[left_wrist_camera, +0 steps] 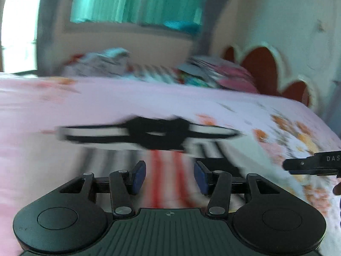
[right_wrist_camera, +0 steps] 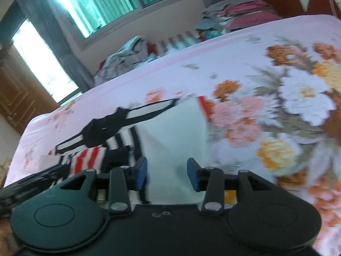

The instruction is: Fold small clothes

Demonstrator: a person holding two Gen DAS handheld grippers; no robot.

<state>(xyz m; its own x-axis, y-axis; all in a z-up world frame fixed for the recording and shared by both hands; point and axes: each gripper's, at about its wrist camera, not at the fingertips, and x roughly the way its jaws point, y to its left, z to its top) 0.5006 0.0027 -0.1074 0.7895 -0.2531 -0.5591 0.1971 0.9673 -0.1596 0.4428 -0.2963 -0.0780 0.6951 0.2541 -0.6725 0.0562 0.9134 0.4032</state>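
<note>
A small striped garment with black, white and red bands and a black collar [left_wrist_camera: 157, 132] lies flat on a bed covered by a pale pink sheet printed with orange, pink and white flowers [left_wrist_camera: 106, 102], in the near middle of the bed. In the left wrist view, which is blurred, the left claw [left_wrist_camera: 169, 177] hangs over the near red-and-white part of the garment with its blue pads [left_wrist_camera: 138, 177] apart and nothing pinched between them, so it is released. At the right edge of that view a black bar of the right claw [left_wrist_camera: 313, 163] reaches in above the flowered sheet. In the right wrist view the right claw [right_wrist_camera: 166, 175] sits over a plain pale panel of the garment [right_wrist_camera: 174, 132]; its blue pads [right_wrist_camera: 141, 172] stand apart with the cloth lying below the gap, and they are not pressing on it, so it too is released. The striped bands and black collar [right_wrist_camera: 102, 128] lie to the left of that panel. Along the far edge of the bed are a crumpled heap of grey and white clothes [right_wrist_camera: 125, 57] and a stack of folded pink and grey fabrics [right_wrist_camera: 240, 10]. Behind them a window with teal curtains [right_wrist_camera: 102, 2] is set in the wall, and a red scalloped headboard [left_wrist_camera: 262, 66] stands on the right.
</note>
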